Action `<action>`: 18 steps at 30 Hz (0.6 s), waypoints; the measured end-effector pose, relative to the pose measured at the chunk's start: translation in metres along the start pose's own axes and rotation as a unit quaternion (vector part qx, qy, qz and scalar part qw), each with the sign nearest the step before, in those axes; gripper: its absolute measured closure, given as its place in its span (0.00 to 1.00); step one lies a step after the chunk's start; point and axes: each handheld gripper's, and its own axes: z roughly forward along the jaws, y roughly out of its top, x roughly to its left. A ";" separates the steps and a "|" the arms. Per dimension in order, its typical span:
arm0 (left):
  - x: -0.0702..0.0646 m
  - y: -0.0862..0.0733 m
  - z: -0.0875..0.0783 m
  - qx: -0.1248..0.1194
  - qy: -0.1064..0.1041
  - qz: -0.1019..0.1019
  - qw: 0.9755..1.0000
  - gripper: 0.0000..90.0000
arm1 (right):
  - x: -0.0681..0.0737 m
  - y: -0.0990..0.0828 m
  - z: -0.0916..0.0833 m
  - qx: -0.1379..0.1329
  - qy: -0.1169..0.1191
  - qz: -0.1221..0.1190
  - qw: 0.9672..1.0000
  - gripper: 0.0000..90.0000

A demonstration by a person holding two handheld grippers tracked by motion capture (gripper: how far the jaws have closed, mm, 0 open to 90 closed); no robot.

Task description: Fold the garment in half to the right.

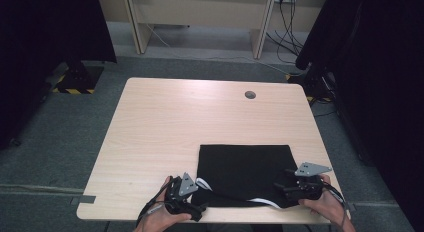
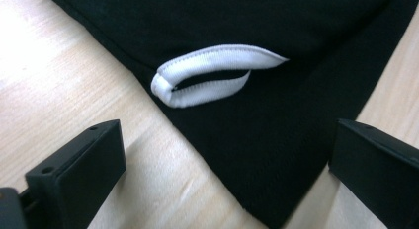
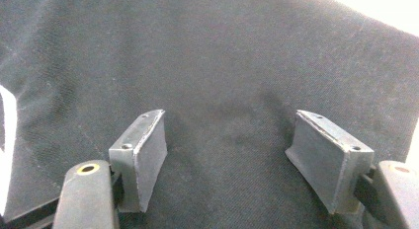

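On the near half of the pale wooden table (image 1: 165,122) lies a black cloth (image 1: 245,169), folded flat into a rough rectangle, its near edge close to the table's front rim and its right edge not far from the table's right side. At the left, a hand (image 1: 160,219) comes up from the front edge holding the left gripper (image 1: 192,197), which sits just beside the cloth's near left corner. From that gripper's own view its two black jaws stand wide apart, nothing pinched between them: one is over bare wood, the other at the far side of the cloth's pointed corner, so the corner lies in the gap without being pressed. Just beyond the jaws a white strap (image 2: 212,73) forms a small flattened loop on the black fabric. From above, the same white band runs along the cloth's near edge toward the right. Further right, the other hand (image 1: 325,204) holds the right gripper (image 1: 290,184) over the near right part of the cloth, a grey three-cornered plate (image 1: 312,168) on its top. Its jaws are also spread, the grey pads (image 3: 146,155) resting low over the weave with plain black fabric between them and no fold caught. Near the table's far edge sits a small round grommet (image 1: 250,95).
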 end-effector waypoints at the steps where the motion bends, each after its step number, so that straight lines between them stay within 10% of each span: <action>1: 0.000 0.002 0.002 -0.001 0.006 0.004 1.000 0.01 | 0.000 0.000 0.000 -0.001 -0.002 0.000 1.000 0.33; 11: 0.001 0.014 0.013 -0.018 0.022 0.025 0.999 0.08 | 0.001 0.000 0.001 -0.002 -0.002 0.001 1.000 0.33; 18: -0.001 0.021 0.017 -0.040 0.003 0.048 0.998 0.59 | 0.001 0.002 0.002 0.000 -0.004 0.003 1.000 0.33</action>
